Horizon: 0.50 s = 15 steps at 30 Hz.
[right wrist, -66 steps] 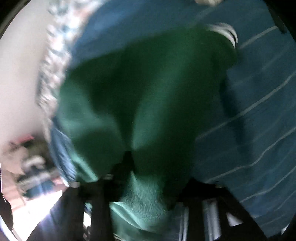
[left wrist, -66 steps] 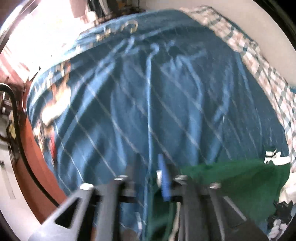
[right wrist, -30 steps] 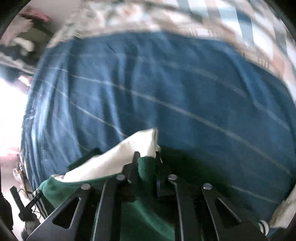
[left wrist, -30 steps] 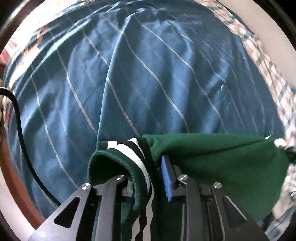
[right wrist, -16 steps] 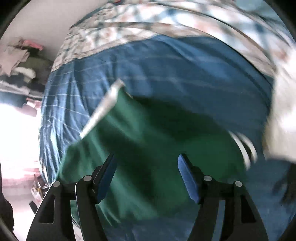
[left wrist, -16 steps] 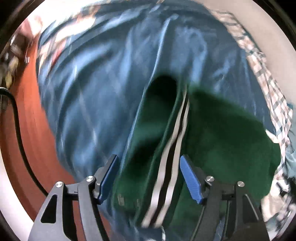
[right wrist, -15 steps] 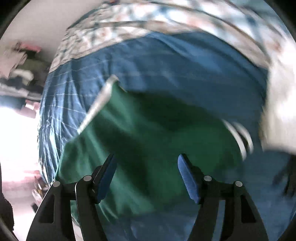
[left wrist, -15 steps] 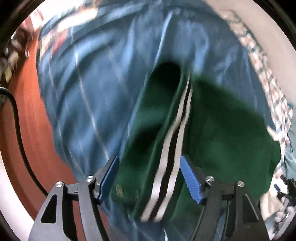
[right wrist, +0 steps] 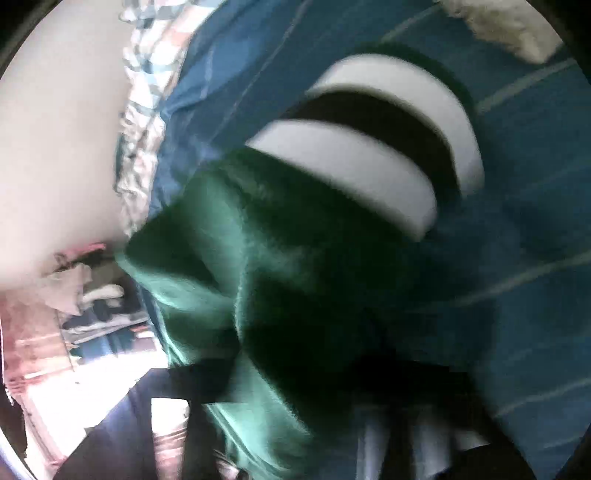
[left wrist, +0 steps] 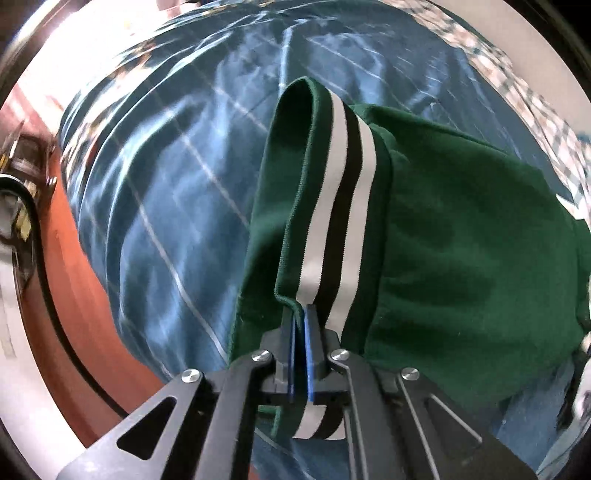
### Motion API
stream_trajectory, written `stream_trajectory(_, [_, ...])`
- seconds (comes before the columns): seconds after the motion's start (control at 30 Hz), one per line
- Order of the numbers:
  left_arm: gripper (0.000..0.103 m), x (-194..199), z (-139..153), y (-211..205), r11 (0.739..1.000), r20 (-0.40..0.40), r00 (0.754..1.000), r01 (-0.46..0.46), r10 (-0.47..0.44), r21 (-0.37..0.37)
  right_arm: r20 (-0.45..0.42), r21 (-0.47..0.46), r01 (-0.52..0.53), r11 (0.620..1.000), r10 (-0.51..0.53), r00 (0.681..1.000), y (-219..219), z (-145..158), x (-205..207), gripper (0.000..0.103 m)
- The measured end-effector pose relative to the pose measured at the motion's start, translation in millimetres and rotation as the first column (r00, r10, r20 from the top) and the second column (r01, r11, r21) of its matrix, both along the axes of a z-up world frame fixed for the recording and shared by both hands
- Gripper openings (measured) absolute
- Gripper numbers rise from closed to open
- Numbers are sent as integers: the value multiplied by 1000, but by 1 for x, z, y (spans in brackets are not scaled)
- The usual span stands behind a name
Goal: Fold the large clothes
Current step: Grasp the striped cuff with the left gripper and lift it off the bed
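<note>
only left claw (left wrist: 300, 334) visibly pinches green garment (left wrist: 461, 240).

A blue bedspread (left wrist: 177, 192) with thin pale lines is covering most of the left wrist view, creasing toward twelve o'clock. A checked sheet (left wrist: 517, 92) is showing along its edge at one to two o'clock, against a pale wall (right wrist: 55, 147). A reddish-brown floor (left wrist: 74, 332) is curving past at eight o'clock, with a black cable (left wrist: 40, 273) lying on it. In the blurred right wrist view, a heap of clothes (right wrist: 88, 295) is sitting at nine o'clock, and something cream-coloured (right wrist: 509, 29) is lying at one o'clock
</note>
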<state>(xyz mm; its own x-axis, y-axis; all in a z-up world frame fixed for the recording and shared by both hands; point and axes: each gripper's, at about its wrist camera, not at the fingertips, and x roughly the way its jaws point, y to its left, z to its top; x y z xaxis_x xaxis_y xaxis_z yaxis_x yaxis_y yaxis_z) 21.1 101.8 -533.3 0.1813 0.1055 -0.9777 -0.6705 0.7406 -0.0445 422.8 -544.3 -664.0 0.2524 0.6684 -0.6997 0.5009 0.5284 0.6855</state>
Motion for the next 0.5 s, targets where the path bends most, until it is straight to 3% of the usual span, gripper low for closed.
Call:
stream_trajectory(0.03, [2, 3, -1, 2, 999, -9, 999, 33, -33, 6, 9, -29, 19, 999, -19, 1000, 4, 9, -3, 16])
stream_trajectory(0.13, [2, 10, -8, 7, 993, -33, 993, 118, -117, 6, 42, 23, 135, 991, -136, 990, -1, 45, -27, 13])
stream_trajectory(0.2, [3, 11, -12, 12, 988, -35, 987, 156, -156, -7, 48, 3, 177, 984, -177, 983, -11, 64, -46, 12])
stream_trajectory(0.27, [6, 16, -15, 17, 986, -31, 985, 168, -169, -22, -33, -16, 232, 973, -233, 972, -24, 52, -68, 12])
stream_trajectory(0.37, [10, 20, -16, 30, 990, -28, 994, 105, -108, -89, -197, -43, 261, 964, -265, 944, -38, 10, -88, 24])
stream_trajectory(0.4, [10, 20, -13, 34, 991, -27, 997, 64, -68, -116, -212, -52, 247, 968, -252, 944, -40, 6, -89, 32])
stream_trajectory(0.5, [10, 5, 10, 36, 995, 6, 999, -38, 39, -92, -170, -135, 131, 982, -153, 974, -35, 23, -82, 37])
